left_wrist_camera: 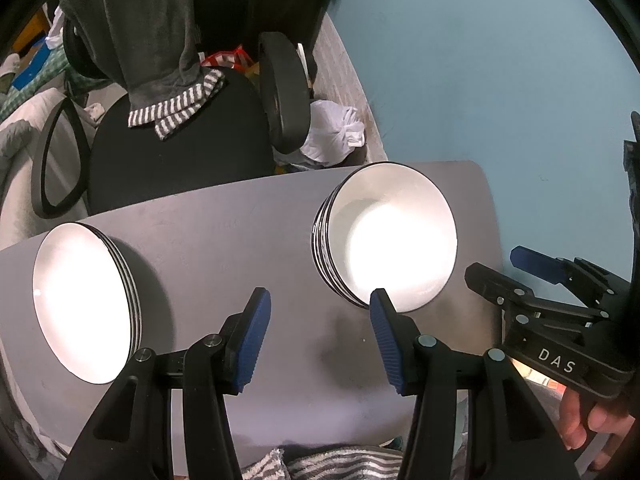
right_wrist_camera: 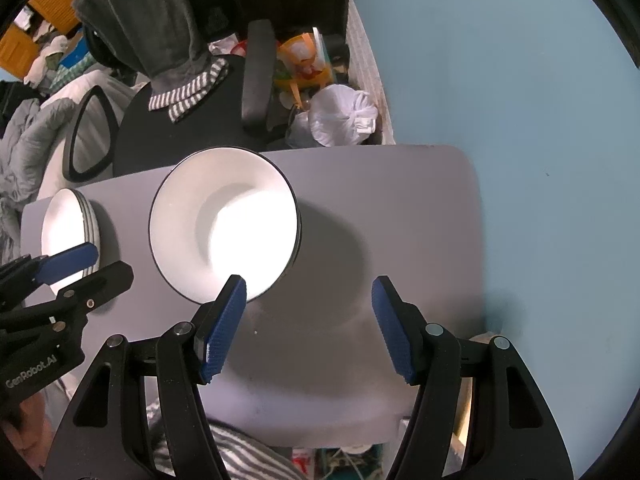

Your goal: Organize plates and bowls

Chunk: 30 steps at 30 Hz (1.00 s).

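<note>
A stack of white plates point(left_wrist_camera: 86, 304) with dark rims lies at the left of the small grey table point(left_wrist_camera: 240, 220). To its right stands a stack of white bowls point(left_wrist_camera: 396, 240). My left gripper point(left_wrist_camera: 320, 336) hovers open above the bare table between the two stacks, its right pad by the bowls' near rim, nothing between the pads. In the right wrist view the bowls point(right_wrist_camera: 224, 228) sit centre-left and the plates point(right_wrist_camera: 68, 232) far left. My right gripper point(right_wrist_camera: 308, 320) is open over the table just right of the bowls, holding nothing. Each gripper shows in the other's view: the right gripper point(left_wrist_camera: 516, 276) and the left gripper point(right_wrist_camera: 80, 268).
A black office chair point(left_wrist_camera: 180, 148) draped with a grey garment stands behind the table. A white plastic bag point(right_wrist_camera: 344, 116) and clutter lie beside it. A pale blue surface point(right_wrist_camera: 520, 100) runs along the table's right edge. A hand point(left_wrist_camera: 580, 420) grips the right tool.
</note>
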Tool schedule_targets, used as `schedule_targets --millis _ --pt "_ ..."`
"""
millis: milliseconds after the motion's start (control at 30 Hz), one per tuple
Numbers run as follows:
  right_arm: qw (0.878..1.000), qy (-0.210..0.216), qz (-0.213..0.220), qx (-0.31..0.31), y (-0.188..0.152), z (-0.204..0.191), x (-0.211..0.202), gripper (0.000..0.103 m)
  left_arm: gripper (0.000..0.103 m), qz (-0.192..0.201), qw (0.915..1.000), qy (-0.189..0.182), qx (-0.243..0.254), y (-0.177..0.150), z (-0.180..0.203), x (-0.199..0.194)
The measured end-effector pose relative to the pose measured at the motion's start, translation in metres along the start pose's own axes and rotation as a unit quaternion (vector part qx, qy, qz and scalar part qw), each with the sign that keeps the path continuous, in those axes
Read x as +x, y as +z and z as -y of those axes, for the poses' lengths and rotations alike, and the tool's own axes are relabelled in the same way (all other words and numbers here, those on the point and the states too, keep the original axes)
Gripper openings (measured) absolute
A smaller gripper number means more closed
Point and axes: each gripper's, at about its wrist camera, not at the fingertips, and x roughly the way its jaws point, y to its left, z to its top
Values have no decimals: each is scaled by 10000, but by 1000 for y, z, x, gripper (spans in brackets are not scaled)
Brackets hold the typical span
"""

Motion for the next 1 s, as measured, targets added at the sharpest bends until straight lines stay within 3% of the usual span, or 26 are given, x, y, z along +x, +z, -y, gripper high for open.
schedule_targets --millis 267,500,1000 --pt "9997 207 -115 63 9 8 13 64 53 -121 9999 54 31 9 1 9" --pt "9970 696 -270 192 21 15 31 64 53 -316 9995 38 -26 16 -1 24" --pt "9945 840 -600 174 42 22 76 64 53 -729 9970 76 -233 38 -9 66"
